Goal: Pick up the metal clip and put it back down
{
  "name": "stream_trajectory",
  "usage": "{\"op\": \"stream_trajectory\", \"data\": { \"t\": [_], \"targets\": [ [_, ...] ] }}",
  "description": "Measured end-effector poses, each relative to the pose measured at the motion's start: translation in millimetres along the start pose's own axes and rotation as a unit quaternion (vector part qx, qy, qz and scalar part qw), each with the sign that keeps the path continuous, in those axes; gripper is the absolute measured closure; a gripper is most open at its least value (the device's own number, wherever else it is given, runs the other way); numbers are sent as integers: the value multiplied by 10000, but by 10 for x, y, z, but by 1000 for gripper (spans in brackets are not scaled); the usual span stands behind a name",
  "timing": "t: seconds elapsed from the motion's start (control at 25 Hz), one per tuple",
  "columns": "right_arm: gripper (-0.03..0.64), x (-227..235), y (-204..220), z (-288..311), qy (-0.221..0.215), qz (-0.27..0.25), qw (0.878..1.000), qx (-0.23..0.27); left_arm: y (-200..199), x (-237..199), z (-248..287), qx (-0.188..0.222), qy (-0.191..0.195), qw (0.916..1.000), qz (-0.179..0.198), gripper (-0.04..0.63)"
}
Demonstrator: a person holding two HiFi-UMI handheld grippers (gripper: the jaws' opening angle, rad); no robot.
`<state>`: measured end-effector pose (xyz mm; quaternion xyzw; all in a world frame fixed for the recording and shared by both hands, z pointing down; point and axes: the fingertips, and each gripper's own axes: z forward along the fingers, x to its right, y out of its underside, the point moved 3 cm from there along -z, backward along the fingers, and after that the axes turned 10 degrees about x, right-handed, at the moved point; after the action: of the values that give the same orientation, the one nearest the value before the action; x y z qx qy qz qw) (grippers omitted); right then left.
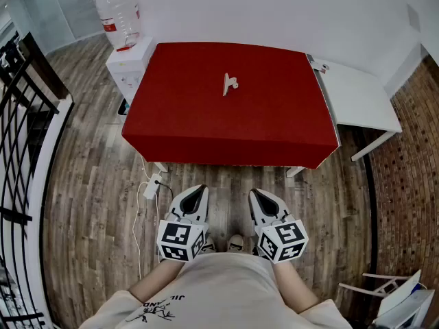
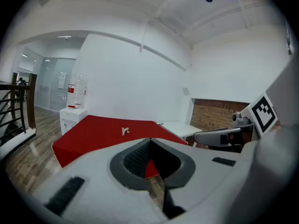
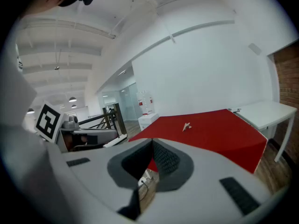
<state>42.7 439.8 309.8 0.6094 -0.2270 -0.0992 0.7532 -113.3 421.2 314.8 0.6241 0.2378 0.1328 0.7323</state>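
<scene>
Well ahead of the left gripper point(image 1: 199, 190) and right gripper point(image 1: 255, 192), jaws closed empty, lies the metal clip point(image 1: 230, 84).

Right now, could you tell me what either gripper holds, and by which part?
Nothing: left gripper and right gripper are shut, empty; the metal clip lies on the red table.

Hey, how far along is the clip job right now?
Nothing looks started: the metal clip lies on the red table. Nothing is in hand; the left gripper and right gripper are shut, empty, short of the table. Reaching, lifting and setting it back down remain.
</scene>
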Motion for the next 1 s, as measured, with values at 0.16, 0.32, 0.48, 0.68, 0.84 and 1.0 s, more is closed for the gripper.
{"op": "stream_trajectory", "data": {
  "t": [0.16,0.32,0.48,0.68,0.84,1.0],
  "targets": [
    [611,-85,-32,114,74,-36,9999,116,-28,-136,1,32,108,9999,45,589],
    [611,-154,-43,255,99,-35,9998,167,-29,-306,41,9,126,9999,45,589],
    [611,-86,-55,461,67,-64,9999,113,-22,-419,182,-34,112,9999,-38,589],
    [611,284,-105,963,33,-27,9998,205,41,-667,657,-103,-38,9999,-53,589],
    [611,765,-263,1531,-78,-24,9997,222,-16,-892,1287,-73,-209,9998,-30,589],
    [611,1303,-542,2099,-226,-142,9993,253,-205,-1122,2021,24,-409,9991,50,589]
  ]
}}
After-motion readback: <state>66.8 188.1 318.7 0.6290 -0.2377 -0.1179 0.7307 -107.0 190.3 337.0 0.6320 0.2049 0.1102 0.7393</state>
